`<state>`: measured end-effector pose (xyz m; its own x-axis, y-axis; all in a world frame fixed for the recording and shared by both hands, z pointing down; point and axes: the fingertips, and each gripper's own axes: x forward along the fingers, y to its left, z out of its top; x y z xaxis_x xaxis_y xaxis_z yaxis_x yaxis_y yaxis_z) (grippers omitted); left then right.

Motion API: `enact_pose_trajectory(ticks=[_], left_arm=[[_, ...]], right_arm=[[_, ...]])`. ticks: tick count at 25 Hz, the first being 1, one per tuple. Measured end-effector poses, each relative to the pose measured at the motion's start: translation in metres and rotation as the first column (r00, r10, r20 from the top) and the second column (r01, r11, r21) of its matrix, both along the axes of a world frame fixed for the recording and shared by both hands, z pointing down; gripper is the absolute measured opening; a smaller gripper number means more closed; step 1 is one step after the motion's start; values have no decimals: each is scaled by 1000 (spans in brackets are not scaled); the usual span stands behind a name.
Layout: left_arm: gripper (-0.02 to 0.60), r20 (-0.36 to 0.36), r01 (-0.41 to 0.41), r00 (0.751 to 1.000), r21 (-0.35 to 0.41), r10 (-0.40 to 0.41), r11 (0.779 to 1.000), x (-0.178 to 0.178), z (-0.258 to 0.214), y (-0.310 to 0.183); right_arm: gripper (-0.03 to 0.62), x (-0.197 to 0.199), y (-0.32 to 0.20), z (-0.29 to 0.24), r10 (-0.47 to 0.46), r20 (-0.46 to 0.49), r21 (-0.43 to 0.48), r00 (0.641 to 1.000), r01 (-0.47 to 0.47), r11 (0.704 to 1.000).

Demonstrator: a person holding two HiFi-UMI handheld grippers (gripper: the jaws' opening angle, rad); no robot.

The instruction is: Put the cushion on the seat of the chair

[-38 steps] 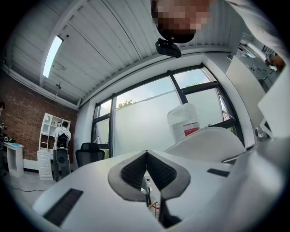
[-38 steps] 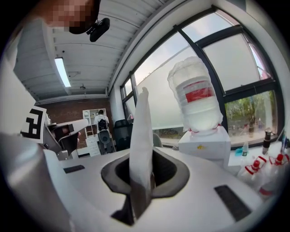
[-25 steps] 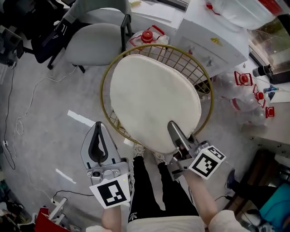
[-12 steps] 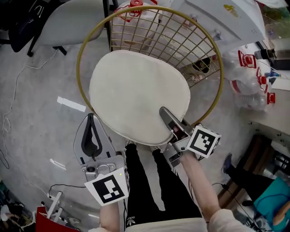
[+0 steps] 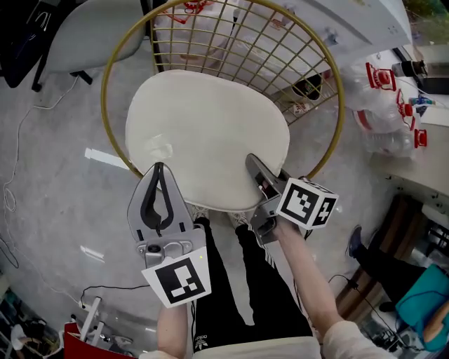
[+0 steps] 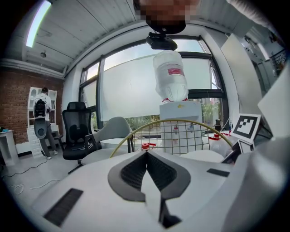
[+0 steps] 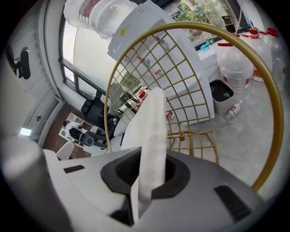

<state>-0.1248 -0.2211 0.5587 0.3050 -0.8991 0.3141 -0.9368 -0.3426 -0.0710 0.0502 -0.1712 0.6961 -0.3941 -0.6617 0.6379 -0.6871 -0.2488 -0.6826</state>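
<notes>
Surroundings first: one pale grey chair (image 5: 91, 31) at top left, one black office chair (image 6: 74, 131) beside it (clearer in the left gripper view), one white water dispenser (image 5: 358, 21) at top right behind the wire back. Big clear bottles with red caps (image 5: 382, 109) bunched on the floor at right, at least three caps counted. Two white tape strips (image 5: 105, 158) and loose cables (image 5: 14, 189) on the grey floor (image 5: 56, 210) at left. Legs in black trousers (image 5: 231, 280) just beside the front of the seat. One person (image 6: 43, 106) far off by a brick wall.

One round chair (image 5: 104, 98) with gold wire rim and grid back, one white cushion (image 5: 207, 130). Cushion inside the rim, over the seat, near edge sticking out past the front toward the legs; fully resting or not, cannot tell.

Right claw (image 5: 254, 163) clenched on that near edge, padding pinched between both jaws. Left claw (image 5: 160, 168) closed on nothing, tips together, over the cushion's left front edge; touching or not, cannot tell.
</notes>
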Motion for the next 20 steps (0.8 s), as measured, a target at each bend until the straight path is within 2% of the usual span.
enact_pose_trajectory(ticks=[5, 8, 15, 20], left_arm=[[14, 26, -36, 999, -21, 37, 999, 6, 11, -1], [13, 53, -52, 997, -24, 53, 998, 6, 17, -4], [14, 45, -54, 997, -24, 55, 998, 18, 23, -14], [14, 57, -73, 996, -44, 76, 996, 24, 32, -15]], right_arm=[[52, 19, 7, 19, 5, -112, -55, 994, -11, 998], [52, 25, 12, 29, 18, -143, -82, 990, -30, 996], [54, 30, 10, 49, -14, -252, -133, 968, -20, 991], [72, 38, 10, 65, -22, -293, -180, 956, -32, 983]])
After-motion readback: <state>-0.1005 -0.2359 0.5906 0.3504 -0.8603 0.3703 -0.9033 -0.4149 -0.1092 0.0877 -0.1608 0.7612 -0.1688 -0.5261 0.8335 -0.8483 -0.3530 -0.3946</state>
